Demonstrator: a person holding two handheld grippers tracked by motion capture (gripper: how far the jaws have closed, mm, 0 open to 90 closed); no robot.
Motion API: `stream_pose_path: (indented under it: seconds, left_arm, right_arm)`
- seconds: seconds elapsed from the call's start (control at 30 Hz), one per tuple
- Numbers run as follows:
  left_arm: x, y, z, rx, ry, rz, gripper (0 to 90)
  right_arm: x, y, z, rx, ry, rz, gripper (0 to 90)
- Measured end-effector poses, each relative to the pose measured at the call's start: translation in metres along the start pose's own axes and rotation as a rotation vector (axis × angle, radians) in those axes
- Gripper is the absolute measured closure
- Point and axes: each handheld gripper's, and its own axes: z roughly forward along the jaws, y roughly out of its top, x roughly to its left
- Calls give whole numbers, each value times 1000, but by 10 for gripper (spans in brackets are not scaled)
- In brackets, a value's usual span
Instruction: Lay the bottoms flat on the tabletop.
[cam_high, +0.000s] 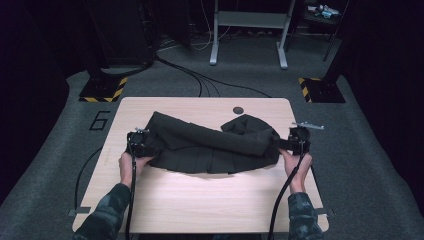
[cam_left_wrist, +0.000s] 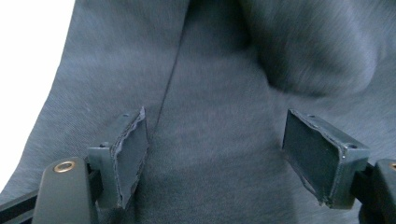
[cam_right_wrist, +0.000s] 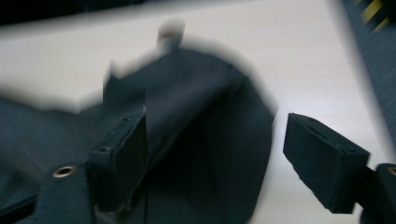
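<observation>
A black garment (cam_high: 210, 145) lies folded and rumpled across the middle of the light wooden table (cam_high: 200, 200). My left gripper (cam_high: 145, 146) sits at the garment's left end, its jaws wide apart. In the left gripper view the dark cloth (cam_left_wrist: 219, 107) lies flat under and between the jaws, and the pads (cam_left_wrist: 133, 154) do not press on it. My right gripper (cam_high: 287, 145) is at the garment's right end. Its jaws also stand apart over the cloth's rounded edge (cam_right_wrist: 219, 140), with bare table past the right pad (cam_right_wrist: 322, 158).
A small dark round hole (cam_high: 238, 110) sits near the table's far edge. Behind the table are cables on grey carpet, a white metal frame (cam_high: 248, 30) and two black stands with yellow-striped bases (cam_high: 103, 90). A painted 6 (cam_high: 100, 121) marks the floor at left.
</observation>
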Motion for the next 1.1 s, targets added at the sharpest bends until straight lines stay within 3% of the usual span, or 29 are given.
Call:
stream_pose_path:
  seconds: [0.07, 0.1, 0.17, 0.23, 0.3, 0.33, 0.4, 0.53, 0.83, 1.03, 1.1]
  left_arm:
    - [-3, -4, 2, -1, 27, 34, 221]
    - [-5, -5, 2, 1, 42, 53, 221]
    - [-8, -8, 2, -8, 54, 59, 219]
    - [-8, -11, 1, -15, 51, 64, 220]
    - [-10, -16, -1, -30, 45, 60, 221]
    - [-10, -18, -3, -32, 48, 65, 222]
    - [-12, -25, -6, -48, 48, 65, 222]
    - [-15, -41, -15, -61, 42, 68, 223]
    - [-22, -82, -43, -67, 14, 100, 223]
    - [-33, -111, -61, -85, 5, 98, 222]
    - [-32, -116, -67, -83, -27, 73, 219]
  right_arm:
    - [3, -18, 20, 79, -3, -73, 251]
    - [5, -25, 29, 102, -12, -85, 256]
    - [7, -36, 46, 147, -16, -134, 278]
    - [8, -44, 59, 187, -10, -126, 300]
    - [10, -48, 63, 171, -22, -159, 302]
    - [14, -49, 62, 184, -28, -170, 310]
    - [23, -52, 61, 209, -47, -236, 322]
    - [28, -64, 52, 187, -32, -255, 324]
    - [31, -95, 23, 159, -22, -259, 323]
    - [23, -111, 4, 142, -4, -211, 286]
    - [19, -112, -7, 112, 15, -197, 275]
